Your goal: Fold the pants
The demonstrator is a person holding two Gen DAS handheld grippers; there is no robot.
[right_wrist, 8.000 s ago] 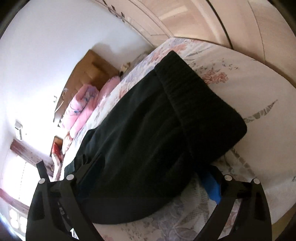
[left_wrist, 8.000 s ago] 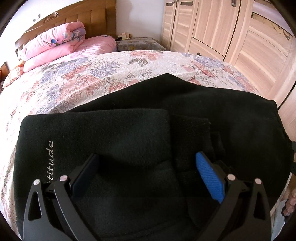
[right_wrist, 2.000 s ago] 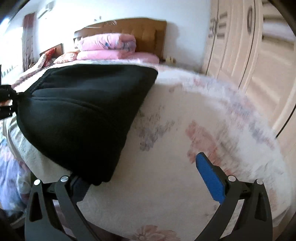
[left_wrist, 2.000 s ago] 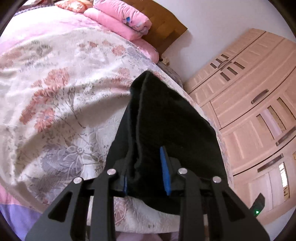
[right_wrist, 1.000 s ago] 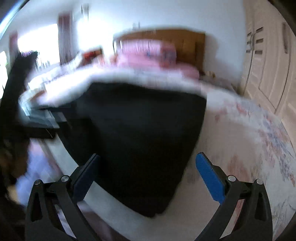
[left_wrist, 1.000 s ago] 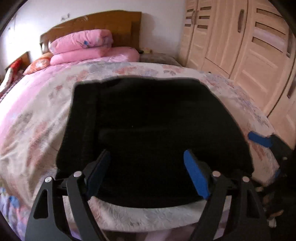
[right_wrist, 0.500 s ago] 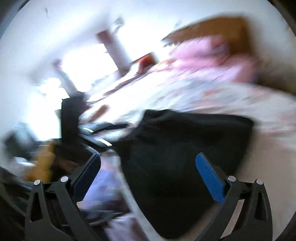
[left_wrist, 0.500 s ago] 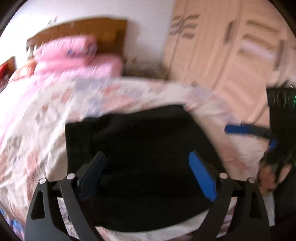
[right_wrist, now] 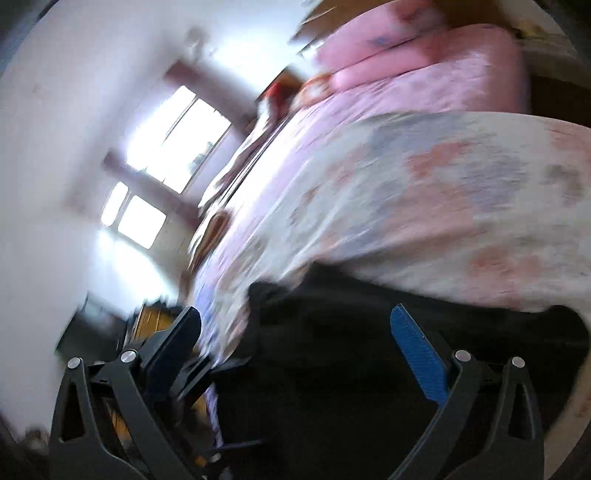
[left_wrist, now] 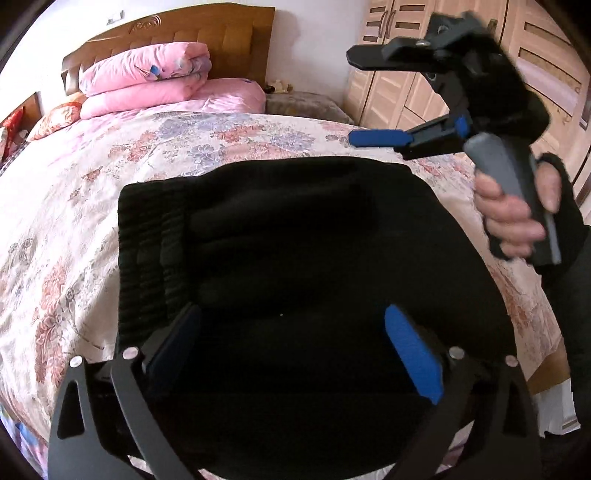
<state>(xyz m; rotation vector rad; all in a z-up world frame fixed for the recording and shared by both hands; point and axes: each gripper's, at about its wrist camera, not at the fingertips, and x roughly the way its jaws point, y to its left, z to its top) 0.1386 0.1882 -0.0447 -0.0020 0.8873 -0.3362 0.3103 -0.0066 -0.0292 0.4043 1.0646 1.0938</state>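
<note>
At the near edge of the bed, on the floral bedspread (left_wrist: 66, 236), the black pants (left_wrist: 295, 258) are lying folded into a compact, roughly rectangular bundle, with the ribbed waistband (left_wrist: 147, 243) running down the left side and soft layered ridges showing across the top. My left gripper (left_wrist: 295, 347) is hovering just above the near part of that bundle; its fingers are standing spread wide, the blue pads (left_wrist: 413, 354) apart and gripping nothing, with dark fabric filling the gap beneath them. My right gripper (left_wrist: 365, 99) is showing in the left wrist view up and to the right of the bundle, raised clear of the cloth and pointing leftward across the bed, its two fingers splayed apart and empty. My right hand (left_wrist: 517, 210), in a dark fingerless glove, is wrapping around its grey handle. The right wrist view is heavily blurred and tilted; in it the right gripper (right_wrist: 295, 332) is again showing parted fingers, with the pants (right_wrist: 369, 350) as a dark mass low in the frame against the bedspread (right_wrist: 424, 192). Farther up the bed, a folded pink quilt (left_wrist: 147, 74) is resting against the wooden headboard (left_wrist: 221, 33), with pink pillows beside it. A pale wooden wardrobe (left_wrist: 406, 74) is standing along the right side of the room. A bright window (right_wrist: 162, 155) is visible on the left wall in the blurred view.
</note>
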